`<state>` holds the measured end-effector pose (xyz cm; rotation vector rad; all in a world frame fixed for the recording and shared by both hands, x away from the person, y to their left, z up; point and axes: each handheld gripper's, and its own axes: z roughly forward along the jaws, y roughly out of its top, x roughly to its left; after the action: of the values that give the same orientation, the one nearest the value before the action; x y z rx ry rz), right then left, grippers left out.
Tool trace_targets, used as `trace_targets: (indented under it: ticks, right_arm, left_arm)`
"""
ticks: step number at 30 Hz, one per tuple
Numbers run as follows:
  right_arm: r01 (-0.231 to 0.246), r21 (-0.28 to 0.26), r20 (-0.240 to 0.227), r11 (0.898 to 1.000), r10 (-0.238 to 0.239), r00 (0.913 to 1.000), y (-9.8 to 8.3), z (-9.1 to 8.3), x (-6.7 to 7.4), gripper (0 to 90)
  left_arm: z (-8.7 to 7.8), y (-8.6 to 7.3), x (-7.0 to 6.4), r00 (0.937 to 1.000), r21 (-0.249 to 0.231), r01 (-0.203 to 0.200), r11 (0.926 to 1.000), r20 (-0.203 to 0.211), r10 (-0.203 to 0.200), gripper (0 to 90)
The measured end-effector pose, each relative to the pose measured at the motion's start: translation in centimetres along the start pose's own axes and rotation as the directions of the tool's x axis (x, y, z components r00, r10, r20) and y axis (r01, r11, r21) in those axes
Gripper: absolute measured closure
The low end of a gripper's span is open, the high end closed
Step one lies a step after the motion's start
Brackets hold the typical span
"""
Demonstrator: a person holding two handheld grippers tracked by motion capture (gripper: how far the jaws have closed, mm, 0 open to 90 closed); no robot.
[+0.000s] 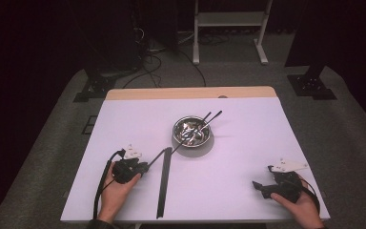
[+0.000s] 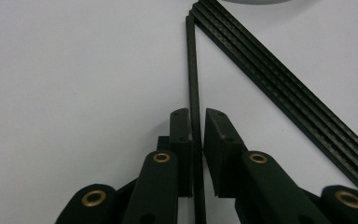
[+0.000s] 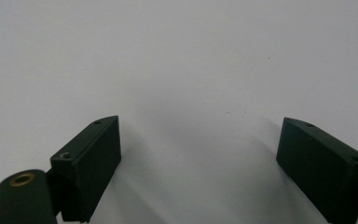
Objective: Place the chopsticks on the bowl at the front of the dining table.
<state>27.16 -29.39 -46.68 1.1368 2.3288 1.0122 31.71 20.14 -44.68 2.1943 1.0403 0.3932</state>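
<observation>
Left gripper view: left gripper [image 2: 197, 135] level, clamping thin black strip [image 2: 192, 70].

No readable text, label, brand, number or sign anywhere in view

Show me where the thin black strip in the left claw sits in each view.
High view: thin black strip slants up-right from the left claw.
Left gripper view: centre, upright, pinched between the jaws.
Right gripper view: white tabletop beyond the open right claw.
Shared landmark: wide ribbed strip, meeting its far end.
</observation>
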Motion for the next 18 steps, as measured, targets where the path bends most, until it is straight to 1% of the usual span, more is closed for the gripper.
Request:
trace_targets:
  ticks: [4, 12, 18]
  right_arm:
    - [0.0, 0.0, 0.0, 1.0, 0.0, 1.0, 0.0, 0.0, 0.0, 12.0]
    - [0.0, 0.0, 0.0, 1.0, 0.0, 1.0, 0.0, 0.0, 0.0, 12.0]
    - [0.0, -0.001, 0.0, 1.0, 0.0, 1.0, 0.0, 0.0, 0.01, 12.0]
  left_arm:
    - [0.0, 0.03, 0.1, 1.0, 0.003, 0.004, 1.0, 0.006, -0.004, 85.8]
    - [-0.02, 0.06, 0.11, 0.9999, 0.007, 0.014, 0.9999, 0.009, -0.014, 86.6]
    - [-0.12, 0.14, 0.07, 0.9998, 0.016, 0.019, 0.9997, 0.002, -0.019, 86.7]
